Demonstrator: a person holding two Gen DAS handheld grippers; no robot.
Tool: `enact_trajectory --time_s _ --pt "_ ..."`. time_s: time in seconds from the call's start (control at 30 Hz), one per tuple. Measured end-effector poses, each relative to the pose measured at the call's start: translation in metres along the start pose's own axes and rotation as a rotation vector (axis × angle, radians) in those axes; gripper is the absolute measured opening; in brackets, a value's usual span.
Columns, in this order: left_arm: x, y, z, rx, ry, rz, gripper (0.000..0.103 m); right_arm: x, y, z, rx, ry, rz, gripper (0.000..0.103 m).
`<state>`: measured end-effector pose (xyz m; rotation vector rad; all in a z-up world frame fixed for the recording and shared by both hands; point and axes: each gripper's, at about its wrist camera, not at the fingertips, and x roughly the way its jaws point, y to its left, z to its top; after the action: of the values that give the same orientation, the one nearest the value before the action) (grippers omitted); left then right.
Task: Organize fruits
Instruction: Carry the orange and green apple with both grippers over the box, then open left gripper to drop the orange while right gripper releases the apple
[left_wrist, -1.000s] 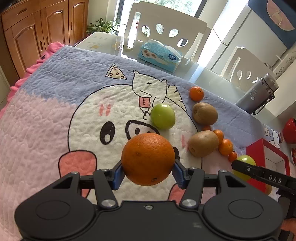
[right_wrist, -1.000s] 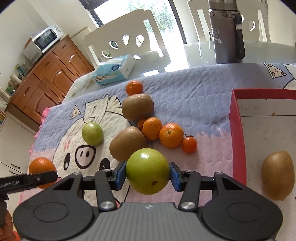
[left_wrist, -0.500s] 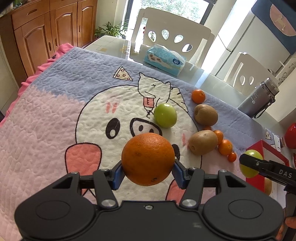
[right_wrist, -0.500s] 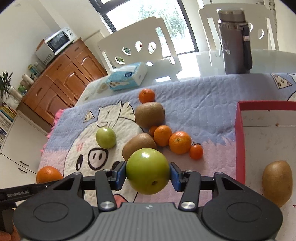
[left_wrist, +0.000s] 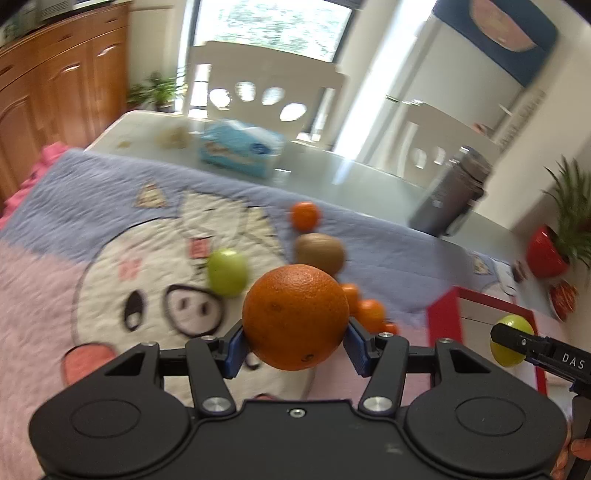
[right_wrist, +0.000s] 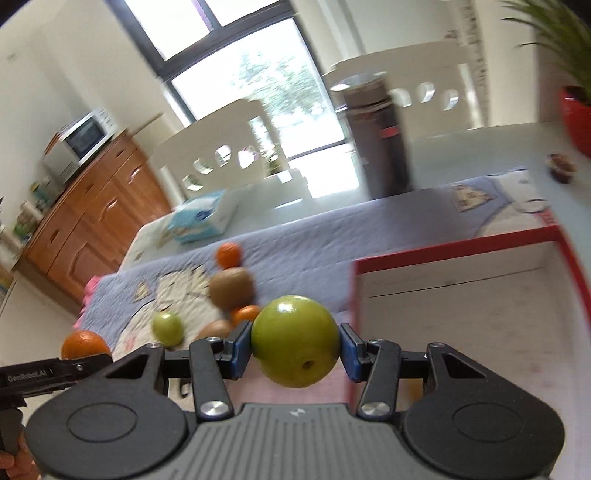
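My left gripper is shut on a large orange and holds it above the pig-print mat. My right gripper is shut on a green apple, next to the left edge of the red-rimmed box. On the mat lie another green apple, a kiwi, a second kiwi and several small tangerines. The held apple also shows at the right of the left wrist view, over the red box.
A blue tissue pack and a grey flask stand on the glass table behind the mat. A red plant pot is at the far right. White chairs line the far side. Wooden cabinets are at left.
Both grippers have swung right and tilted up toward the red box, each still holding its fruit. The view now blurs with motion, and the kiwi inside the box is out of sight.
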<state>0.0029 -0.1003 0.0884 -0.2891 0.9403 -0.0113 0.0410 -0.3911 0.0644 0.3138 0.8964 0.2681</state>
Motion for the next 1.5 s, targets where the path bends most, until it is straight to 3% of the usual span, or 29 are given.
enact_trajectory --time_s 0.2,0.4,0.63,0.77,1.0,1.07,1.5 --pt "0.017 -0.055 0.013 0.130 0.018 -0.084 0.064 -0.033 -0.045 -0.008 0.095 -0.055 -0.090 0.051" --pt "0.037 -0.111 0.022 0.243 0.036 -0.179 0.064 -0.072 -0.081 -0.027 0.109 -0.078 -0.193 0.051" --pt "0.067 -0.171 0.008 0.357 0.112 -0.253 0.064 -0.088 -0.107 -0.054 0.086 0.009 -0.299 0.051" --pt "0.073 -0.192 -0.011 0.423 0.174 -0.293 0.064 -0.084 -0.115 -0.072 0.086 0.094 -0.316 0.051" --pt "0.096 -0.215 -0.046 0.554 0.325 -0.225 0.064 -0.069 -0.115 -0.089 0.024 0.231 -0.369 0.051" --pt "0.095 -0.218 -0.049 0.592 0.315 -0.221 0.064 -0.067 -0.115 -0.092 0.021 0.256 -0.385 0.051" --pt "0.108 -0.229 -0.063 0.630 0.431 -0.207 0.068 -0.050 -0.112 -0.103 -0.005 0.368 -0.402 0.052"
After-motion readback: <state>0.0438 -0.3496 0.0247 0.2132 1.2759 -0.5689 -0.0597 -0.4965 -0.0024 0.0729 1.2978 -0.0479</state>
